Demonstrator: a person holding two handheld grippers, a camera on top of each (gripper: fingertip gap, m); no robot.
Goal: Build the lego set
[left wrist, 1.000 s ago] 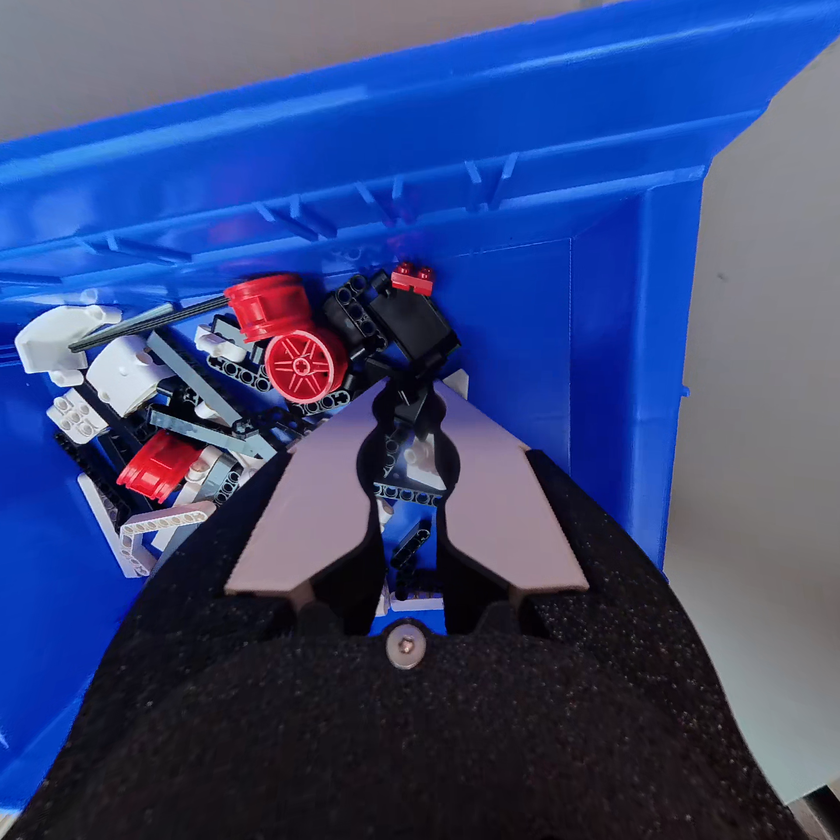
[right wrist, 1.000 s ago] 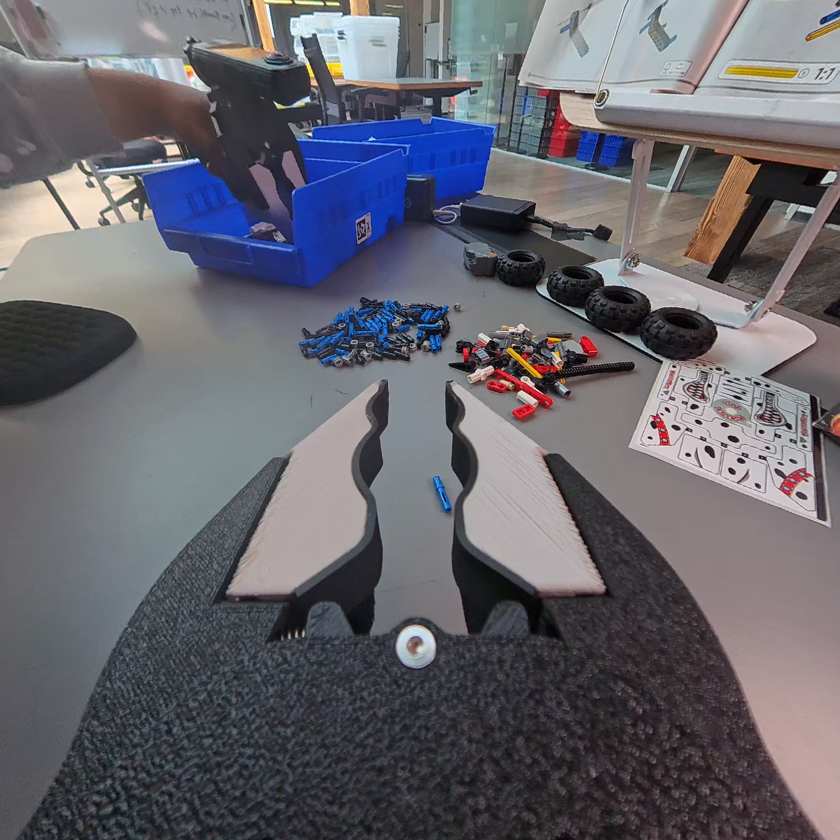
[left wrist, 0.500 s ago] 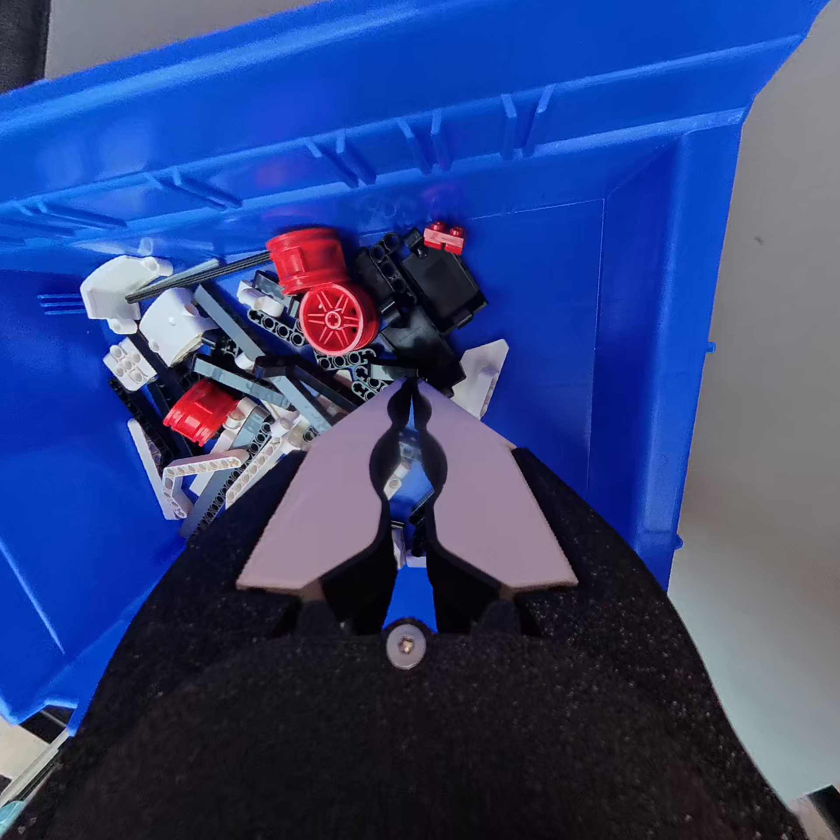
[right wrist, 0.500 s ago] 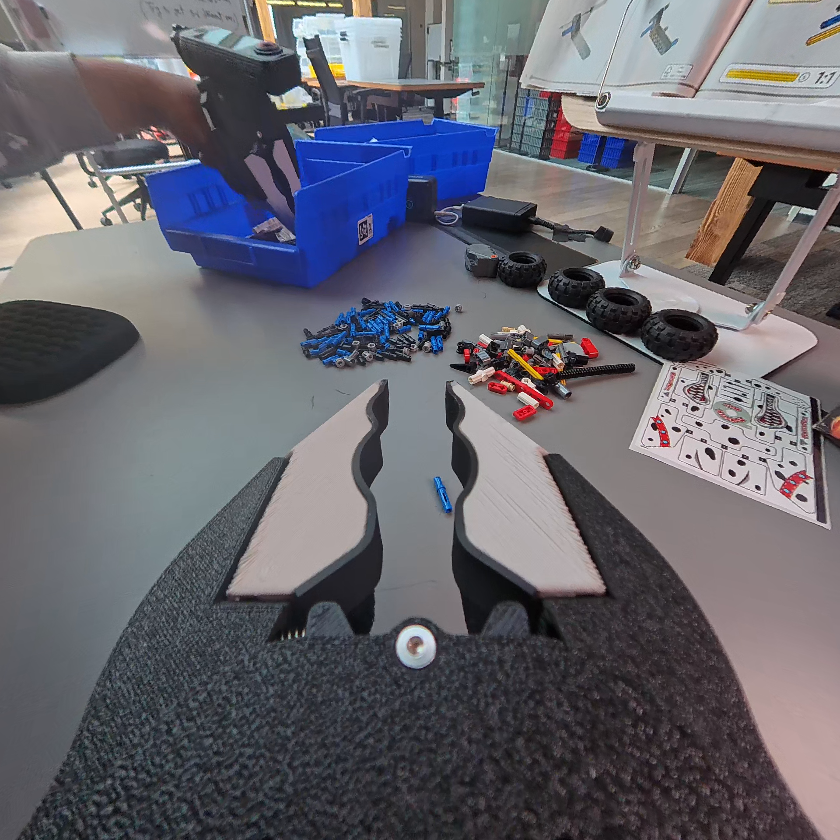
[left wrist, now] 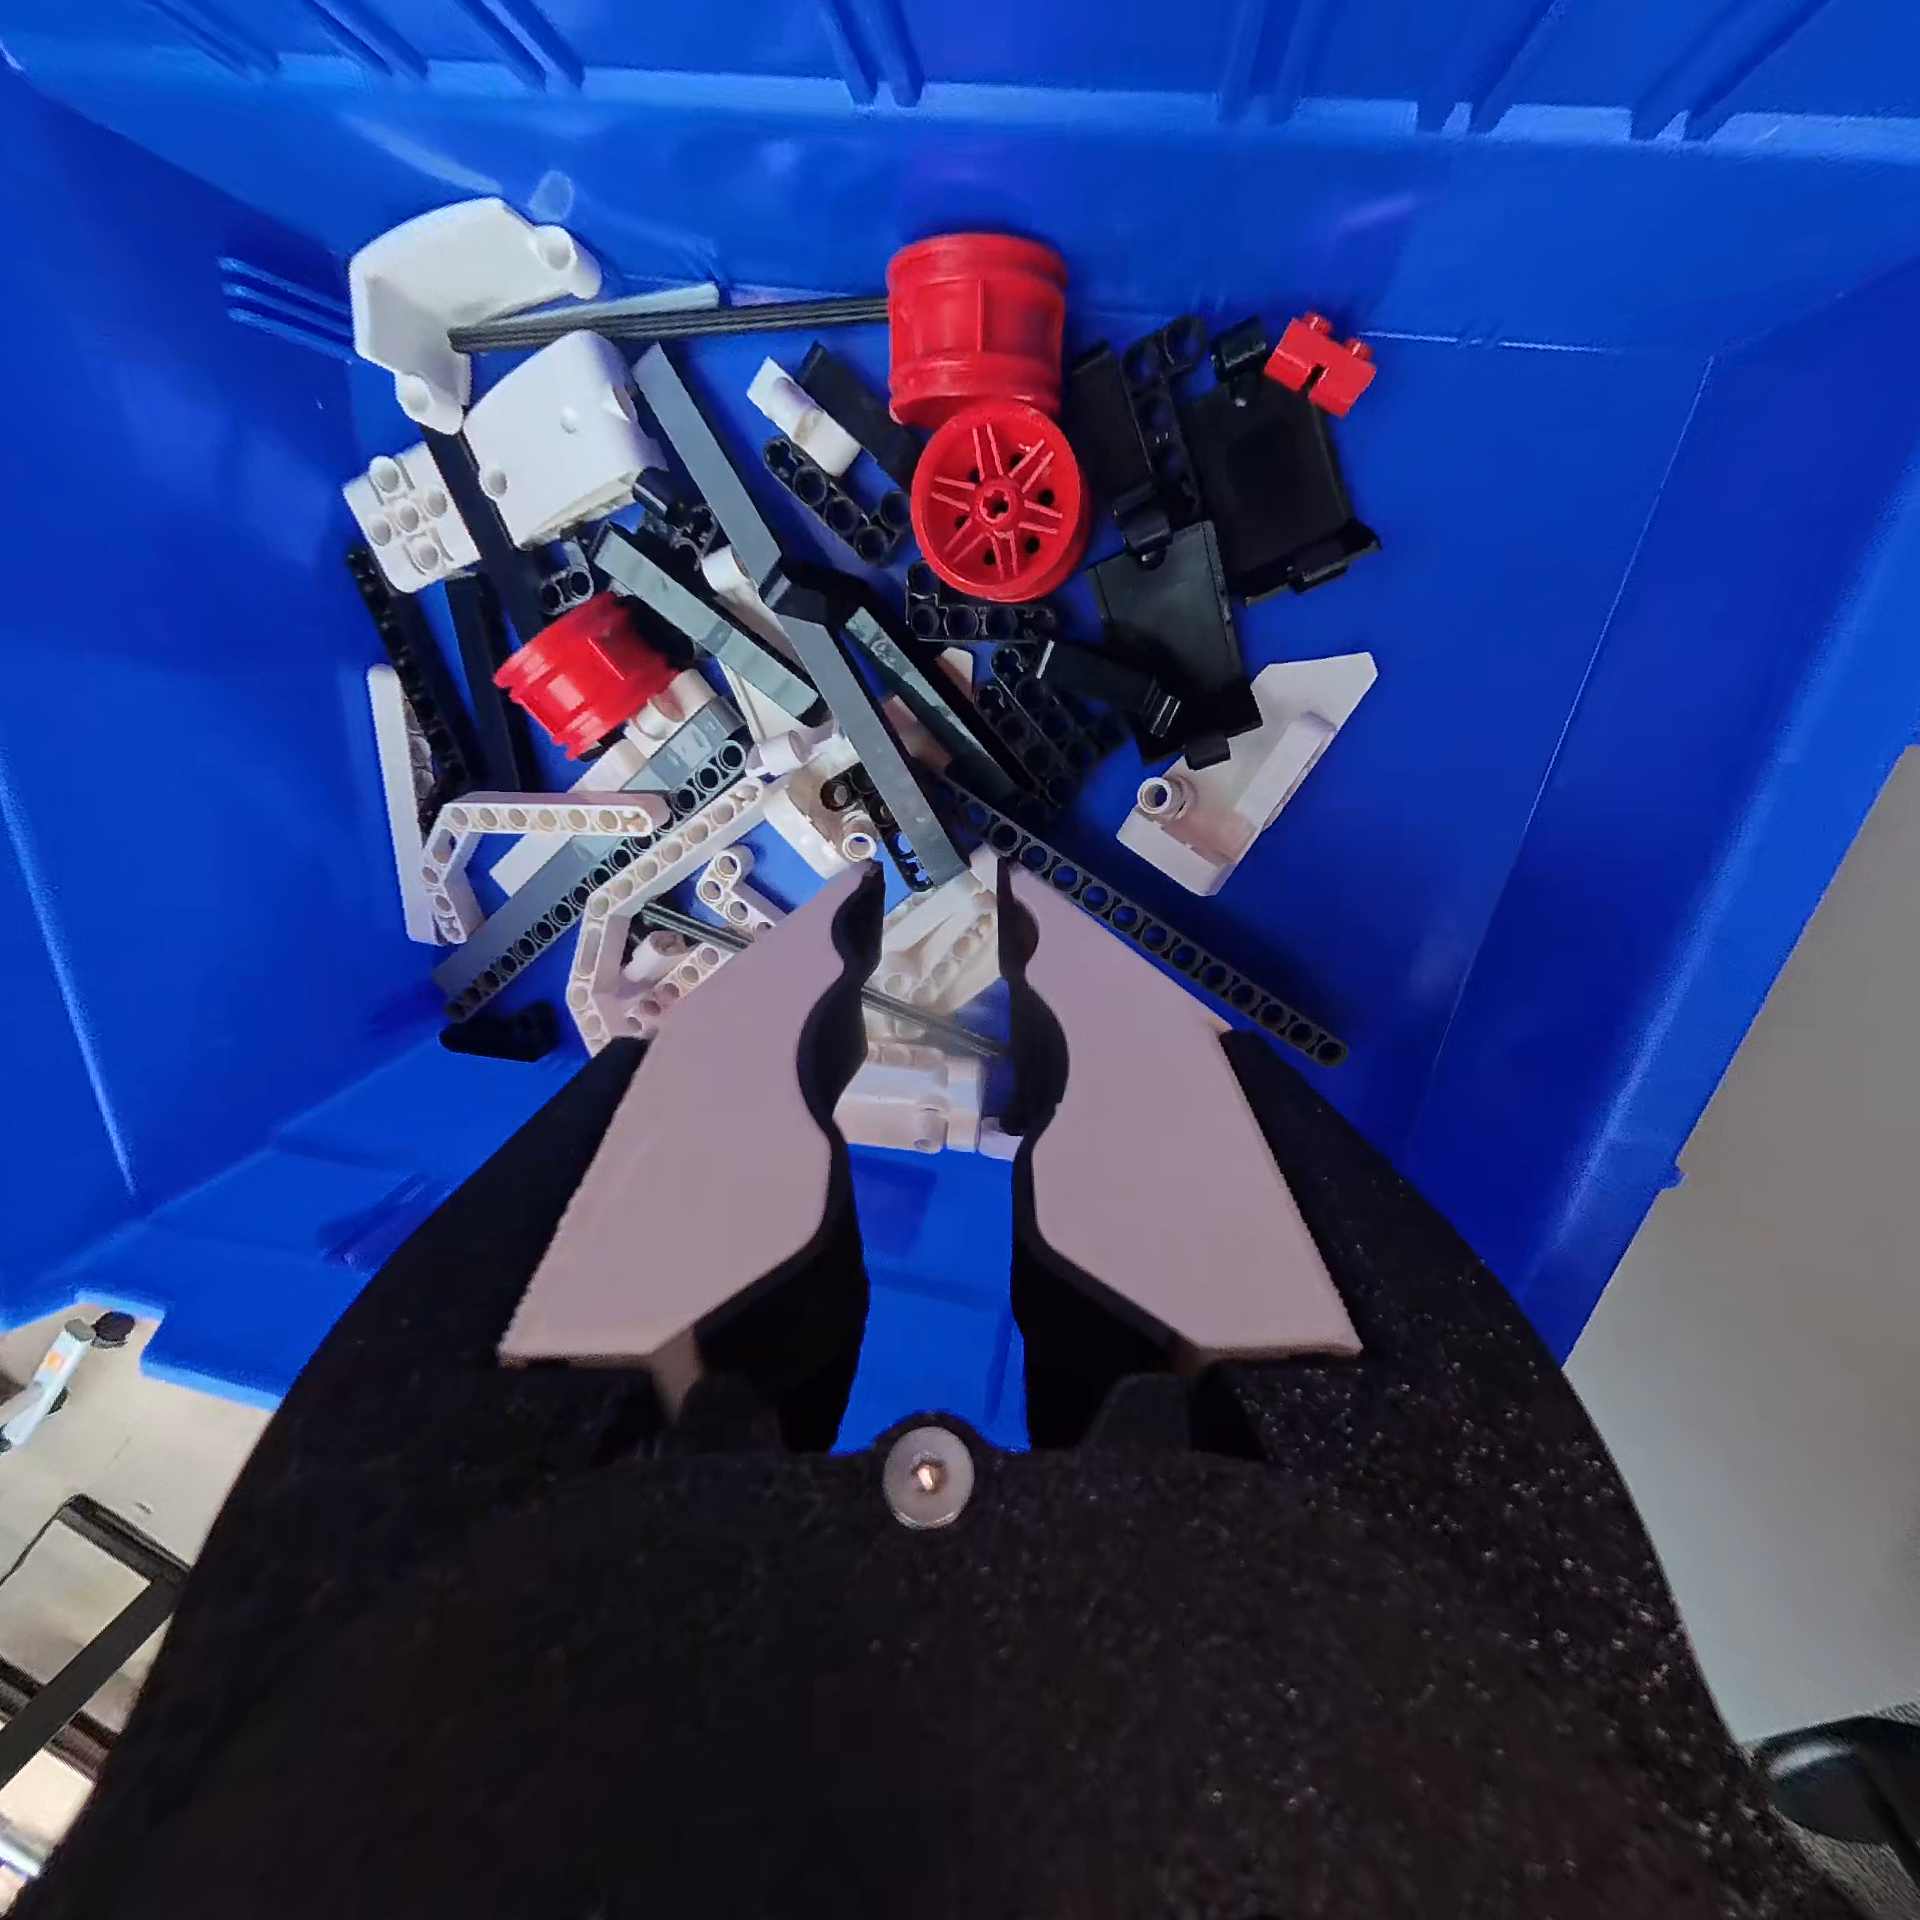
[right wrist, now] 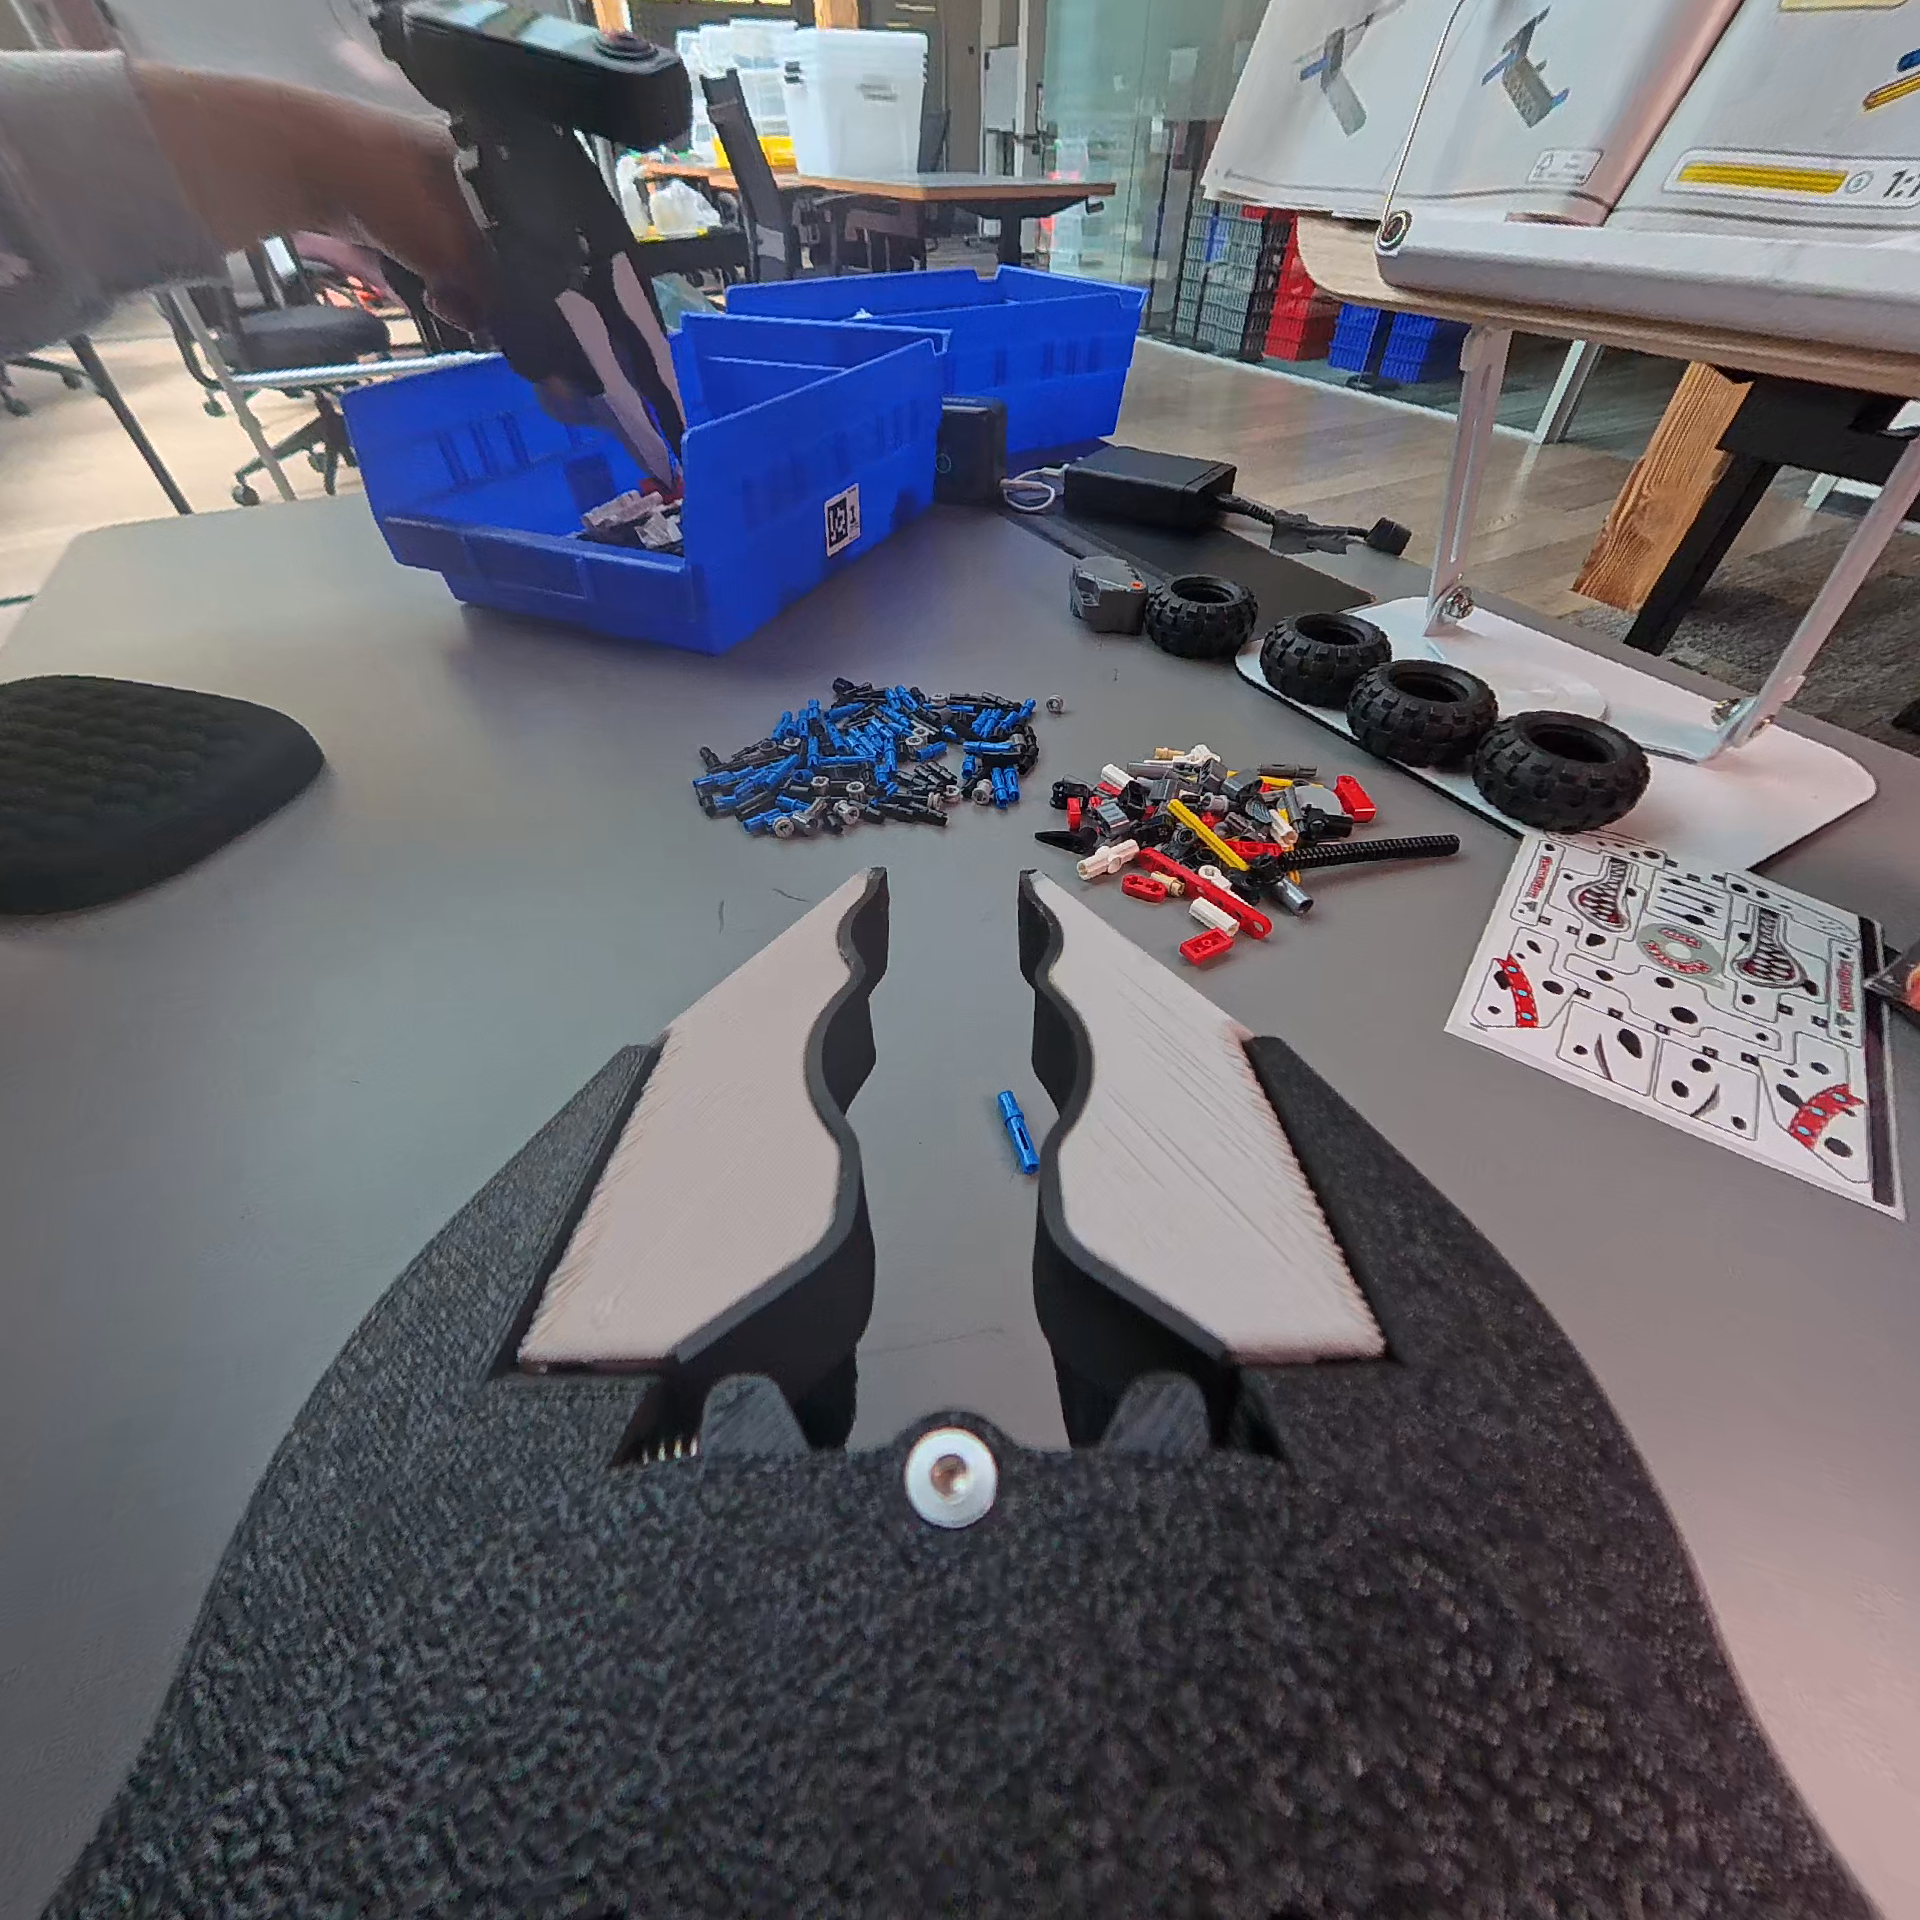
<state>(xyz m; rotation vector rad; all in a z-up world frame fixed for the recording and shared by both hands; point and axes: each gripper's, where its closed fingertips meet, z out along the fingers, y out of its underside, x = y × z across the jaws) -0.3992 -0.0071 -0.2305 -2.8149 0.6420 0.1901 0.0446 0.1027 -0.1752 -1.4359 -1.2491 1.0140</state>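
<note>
My left gripper (left wrist: 935, 883) is open and empty inside a blue bin (left wrist: 1558, 727), its tips over a heap of black, grey and white beams. Red wheel hubs (left wrist: 997, 517) and white panels (left wrist: 556, 442) lie among them. A long black beam (left wrist: 1153, 935) runs under the right finger. In the right wrist view the left gripper (right wrist: 634, 416) reaches down into the same bin (right wrist: 810, 499). My right gripper (right wrist: 951, 883) is open and empty just above the grey table (right wrist: 468, 987). A small blue pin (right wrist: 1018, 1132) lies between its fingers.
On the table lie a pile of blue and black pins (right wrist: 862, 758), a pile of mixed small parts (right wrist: 1205, 842), several black tyres (right wrist: 1423, 712), a sticker sheet (right wrist: 1683, 997) and a black pad (right wrist: 125, 779). A stand with instruction booklets (right wrist: 1662, 208) is at the right. There is about 45 cm between the tips of the two grippers.
My left gripper has opened from nearly shut and drawn back toward the near side of the heap, with more of the bin in view. The right gripper has not moved.
</note>
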